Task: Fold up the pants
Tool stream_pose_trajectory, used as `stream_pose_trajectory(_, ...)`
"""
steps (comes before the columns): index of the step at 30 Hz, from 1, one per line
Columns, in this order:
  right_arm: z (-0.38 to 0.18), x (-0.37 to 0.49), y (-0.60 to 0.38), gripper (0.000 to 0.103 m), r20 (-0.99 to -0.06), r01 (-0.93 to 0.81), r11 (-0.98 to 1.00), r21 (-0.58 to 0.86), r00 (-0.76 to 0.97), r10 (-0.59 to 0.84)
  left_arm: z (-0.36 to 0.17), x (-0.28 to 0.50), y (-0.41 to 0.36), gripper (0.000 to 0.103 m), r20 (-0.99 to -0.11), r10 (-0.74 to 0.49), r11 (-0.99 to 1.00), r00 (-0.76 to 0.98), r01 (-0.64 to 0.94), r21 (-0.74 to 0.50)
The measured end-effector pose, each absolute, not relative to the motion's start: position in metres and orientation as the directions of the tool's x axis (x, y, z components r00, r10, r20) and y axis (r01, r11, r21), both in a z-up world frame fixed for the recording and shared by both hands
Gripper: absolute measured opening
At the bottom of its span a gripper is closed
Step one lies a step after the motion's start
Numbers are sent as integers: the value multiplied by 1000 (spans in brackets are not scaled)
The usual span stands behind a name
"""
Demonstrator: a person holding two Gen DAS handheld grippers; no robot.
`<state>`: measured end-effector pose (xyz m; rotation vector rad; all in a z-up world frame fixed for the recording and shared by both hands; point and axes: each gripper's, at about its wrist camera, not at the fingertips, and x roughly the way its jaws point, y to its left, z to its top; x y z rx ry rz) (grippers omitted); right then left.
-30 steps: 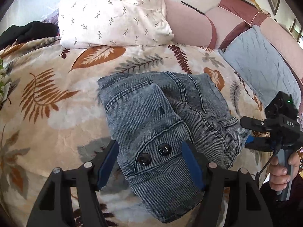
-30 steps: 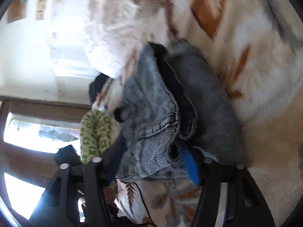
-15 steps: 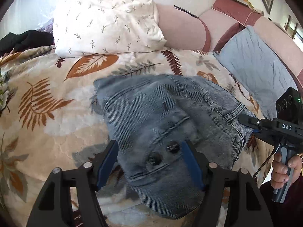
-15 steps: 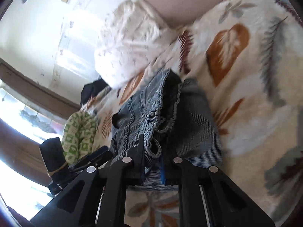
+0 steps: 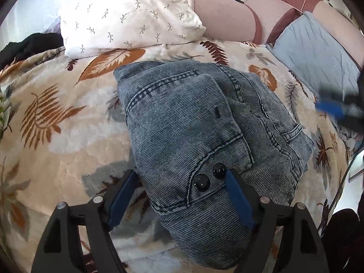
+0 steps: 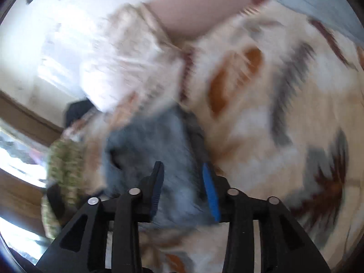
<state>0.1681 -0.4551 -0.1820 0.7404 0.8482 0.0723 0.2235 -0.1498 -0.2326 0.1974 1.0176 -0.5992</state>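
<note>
A big bed is covered by a cream blanket point(image 5: 56, 159) with brown, orange and grey leaves on it. A white pillow point(image 5: 127, 11) with tiny leaf sprigs is laid at the head of the bed. Behind it, a soft pink headboard point(image 5: 223, 20) with dark red edges is seen. A light blue pillow point(image 5: 318, 56) is placed on the right side. Something black point(image 5: 29, 45) is piled at the left edge. A white wall point(image 6: 34, 22) is lit brightly. A window point(image 6: 13, 159) with a brown wooden frame is seen low on the left, and strong daylight is let in. A green patterned thing point(image 6: 63, 170) is seen near it, but it is too blurred to be told.
</note>
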Motion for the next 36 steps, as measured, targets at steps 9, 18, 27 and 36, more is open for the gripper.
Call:
stream_pose_trajectory(9,-262,288,-398,37,-818,213,846,488,451,357,-237,222,-151,83,-860,-361,813,360,573,-101)
stream_pose_trajectory(18,-203,213,-425,49,-708,119,841,527,610,357,-205,223,-132,84,-809,-374,848,453,520,-101)
stream_pose_trajectory(27,-140,121,-398,67,-581,73,957,281,807,109,-162,216,-121,91,-689,-239,934,685,355,29)
stream_pose_trajectory(36,-157,124,-357,79,-588,41,992,121,808,38,-156,212,-107,99,-675,-141,967,725,245,62)
